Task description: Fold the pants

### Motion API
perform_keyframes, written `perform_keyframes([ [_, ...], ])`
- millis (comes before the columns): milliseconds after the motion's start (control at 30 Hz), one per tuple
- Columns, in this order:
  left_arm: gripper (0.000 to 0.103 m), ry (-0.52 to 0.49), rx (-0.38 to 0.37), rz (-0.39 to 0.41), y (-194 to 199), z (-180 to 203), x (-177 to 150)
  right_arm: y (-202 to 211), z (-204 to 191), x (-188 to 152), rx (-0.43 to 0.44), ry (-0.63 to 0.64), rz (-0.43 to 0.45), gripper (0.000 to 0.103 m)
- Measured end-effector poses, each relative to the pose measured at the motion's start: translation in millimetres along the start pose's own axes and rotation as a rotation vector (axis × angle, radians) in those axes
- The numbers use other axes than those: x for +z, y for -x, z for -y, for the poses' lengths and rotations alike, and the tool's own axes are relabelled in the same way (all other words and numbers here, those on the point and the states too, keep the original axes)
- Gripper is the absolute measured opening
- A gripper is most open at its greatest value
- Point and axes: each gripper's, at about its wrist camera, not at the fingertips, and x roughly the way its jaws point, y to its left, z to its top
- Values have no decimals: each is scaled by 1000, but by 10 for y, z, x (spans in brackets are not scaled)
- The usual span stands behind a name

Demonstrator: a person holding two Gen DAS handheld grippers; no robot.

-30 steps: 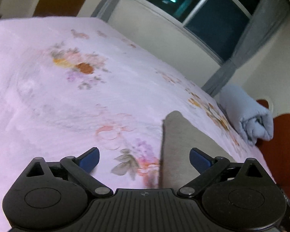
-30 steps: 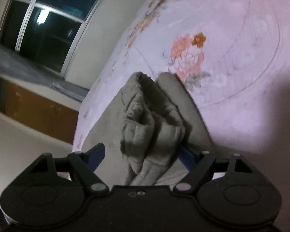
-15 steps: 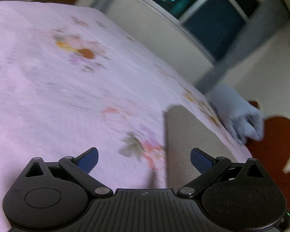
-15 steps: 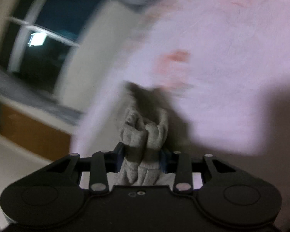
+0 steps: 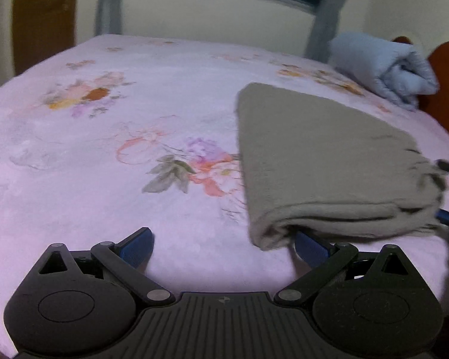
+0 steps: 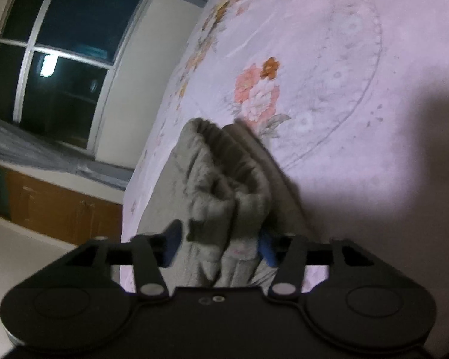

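Note:
Grey-green pants (image 5: 314, 155) lie folded on the pink floral bedsheet (image 5: 89, 155), right of centre in the left wrist view. My left gripper (image 5: 224, 246) is open at the near fold; its right finger (image 5: 311, 245) sits just under the fold's corner and its left finger on bare sheet. In the right wrist view the bunched waistband end of the pants (image 6: 224, 179) stands between the fingers of my right gripper (image 6: 220, 245). Those jaws are opening: the right pad (image 6: 266, 246) touches the cloth, the left pad (image 6: 172, 243) stands slightly off it.
A rolled light-blue blanket (image 5: 383, 65) lies at the far right of the bed beside a red-brown headboard (image 5: 446, 89). A dark window (image 6: 60, 59) with grey curtains and a wooden cabinet (image 6: 60, 209) lie beyond the bed's far edge.
The left gripper rolled and moved; the pants' near fold now lies at its right finger. The right gripper squeezed the bunched waistband half a second ago and has widened since.

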Motion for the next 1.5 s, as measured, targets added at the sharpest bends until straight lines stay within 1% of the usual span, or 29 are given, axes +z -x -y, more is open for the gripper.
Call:
perform_keyframes([
  [67,101,-19,44,-3,-49,30,4,-4,-90,-32,-10,56,-2,66],
  [167,101,-10,69,14,-62,24,5,-44,-134,-62,-25,97,-16,68],
  [200,101,-6,80,15,-64,13,8,-61,-133,-64,-33,104,-19,65],
  [267,101,22,128,24,-76,-42,9,-123,-132,-64,-69,131,-31,54],
  [300,101,53,130,34,-53,-98,14,-142,-133,-64,-98,151,-33,41],
  [367,101,84,130,44,13,-161,-16,-194,-112,-61,-120,153,-33,40],
  [467,101,108,124,-1,-17,-231,-37,-211,-149,-86,-142,183,-28,39],
  [567,101,111,107,-29,13,-296,-42,-178,-101,-63,-126,151,-39,39],
  [600,100,120,137,-39,51,-331,-45,-153,-110,-55,-122,151,-46,41],
  [633,100,151,126,-35,119,-399,-40,-107,-125,-42,-113,156,-54,44],
  [667,100,203,64,-28,212,-515,-36,-16,-162,-34,-108,181,-39,45],
  [733,101,260,81,19,390,-667,-31,201,-296,-49,-114,282,39,45],
  [800,101,281,37,77,473,-720,24,353,-457,-65,-79,387,106,45],
  [833,101,294,17,80,444,-693,76,368,-546,-73,-63,424,121,46],
  [900,101,308,-32,69,315,-556,176,251,-716,-93,-13,472,79,46],
  [933,101,293,-47,60,241,-445,216,188,-784,-122,-19,508,71,47],
  [967,101,264,-67,50,161,-316,242,87,-854,-163,-49,560,47,48],
  [1000,101,223,-57,31,69,-176,247,-34,-899,-210,-90,614,3,52],
  [1033,101,174,-19,-14,-58,-57,221,-113,-908,-264,-131,671,-22,54],
  [1067,102,144,10,-48,-165,1,165,-223,-916,-377,-214,801,-38,54],
  [1100,103,137,7,-48,-236,-4,93,-339,-894,-479,-288,917,-77,54],
  [1133,103,133,-2,-41,-233,-14,69,-387,-864,-536,-321,981,-91,54],
  [1167,103,129,-13,-42,-183,-30,95,-364,-855,-571,-320,1025,-92,54],
  [1233,103,170,-34,2,-22,-145,187,-207,-939,-533,-285,1025,-83,55],
  [1267,103,189,-52,34,59,-233,232,-40,-968,-445,-225,987,-37,59],
  [1300,103,198,-76,57,110,-302,283,80,-966,-357,-189,951,6,74],
  [1333,103,204,-88,70,130,-353,343,161,-953,-288,-193,924,43,80],
  [1400,103,200,-92,91,85,-394,504,205,-950,-118,-198,887,100,79],
  [1500,103,180,-126,105,-139,-334,803,23,-1033,16,-144,885,80,78],
])
